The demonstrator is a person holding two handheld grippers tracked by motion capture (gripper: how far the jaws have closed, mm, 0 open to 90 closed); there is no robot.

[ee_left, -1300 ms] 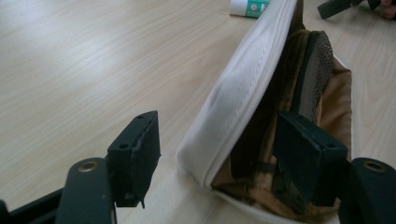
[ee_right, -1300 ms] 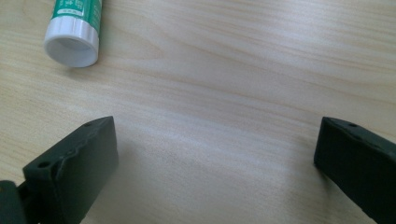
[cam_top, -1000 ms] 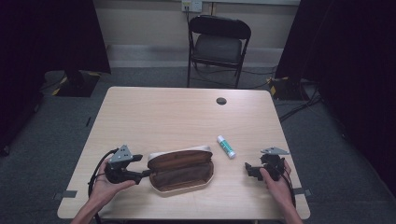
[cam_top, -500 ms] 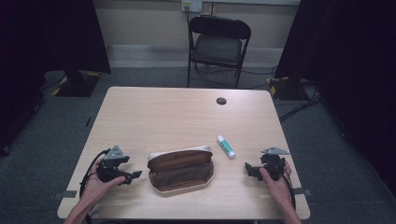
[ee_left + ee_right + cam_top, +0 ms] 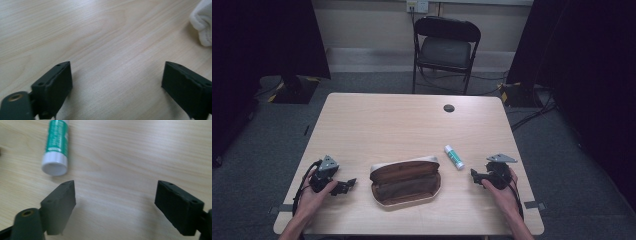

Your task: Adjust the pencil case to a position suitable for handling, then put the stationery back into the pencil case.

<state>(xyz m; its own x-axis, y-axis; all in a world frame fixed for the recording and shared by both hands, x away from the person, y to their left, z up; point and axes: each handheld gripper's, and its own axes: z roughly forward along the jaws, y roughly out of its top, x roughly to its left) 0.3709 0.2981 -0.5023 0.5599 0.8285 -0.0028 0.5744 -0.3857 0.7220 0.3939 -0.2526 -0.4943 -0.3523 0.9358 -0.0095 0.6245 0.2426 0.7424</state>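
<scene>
Both grippers sat wide open and empty: your left gripper [image 5: 346, 186] at lower left, your right gripper [image 5: 475, 175] at lower right. Between them lay the open brown case [image 5: 405, 181], the glue stick [image 5: 454, 156] just beside it, likely awaiting packing.

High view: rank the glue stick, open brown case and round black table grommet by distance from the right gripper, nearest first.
From the right gripper:
1. Glue stick, just up-left of it.
2. Open brown case, at table centre-front.
3. Black grommet, near the far edge.
</scene>
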